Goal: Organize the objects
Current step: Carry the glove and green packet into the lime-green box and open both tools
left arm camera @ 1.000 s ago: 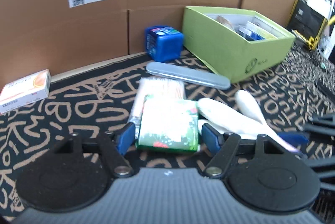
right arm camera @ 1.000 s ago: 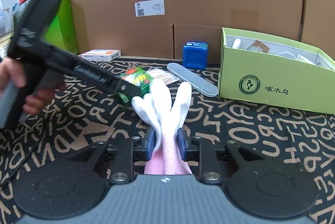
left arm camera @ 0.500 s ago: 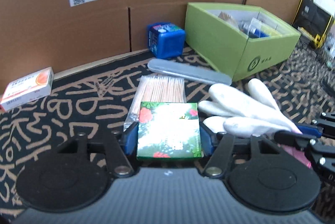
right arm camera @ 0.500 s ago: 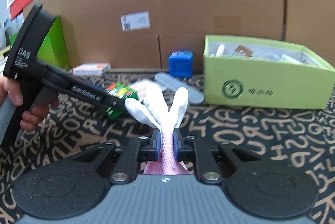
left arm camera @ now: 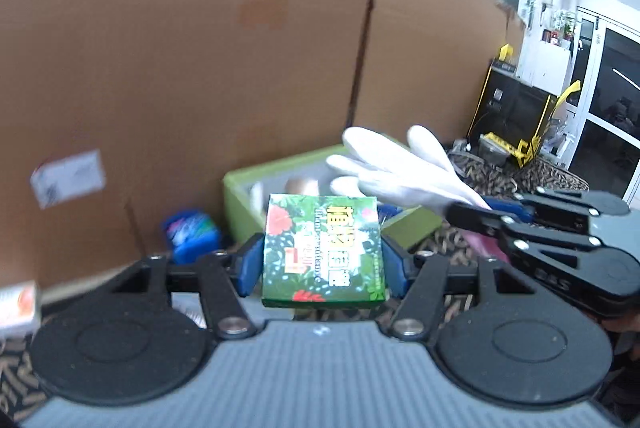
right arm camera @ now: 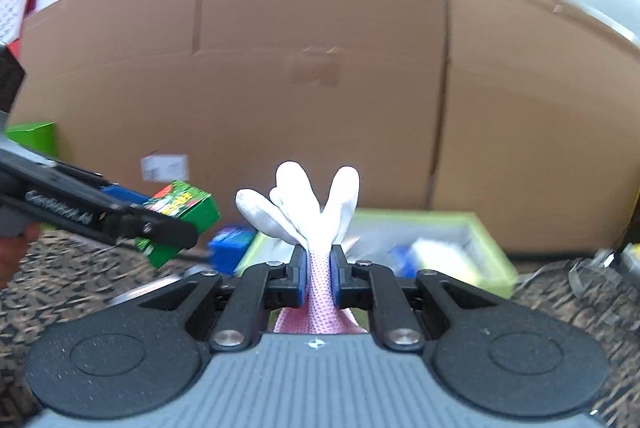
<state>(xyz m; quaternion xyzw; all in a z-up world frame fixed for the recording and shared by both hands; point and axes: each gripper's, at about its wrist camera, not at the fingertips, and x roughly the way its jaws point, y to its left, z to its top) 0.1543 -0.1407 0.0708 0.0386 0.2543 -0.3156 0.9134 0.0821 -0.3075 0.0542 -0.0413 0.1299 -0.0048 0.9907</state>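
My left gripper is shut on a green floral box and holds it in the air, tilted up, in front of the lime green storage box. My right gripper is shut on the pink cuff of a white glove, whose fingers point up above the lime green storage box. In the left wrist view the glove and the right gripper sit at right. In the right wrist view the left gripper and its floral box sit at left.
A tall cardboard wall stands behind everything. A blue box sits left of the storage box; it also shows in the right wrist view. An orange-white carton lies at far left. The patterned mat covers the table.
Both grippers have lifted their loads off the mat and tilted upward, moving toward the lime green storage box. The floral box and the glove now hang in the air.
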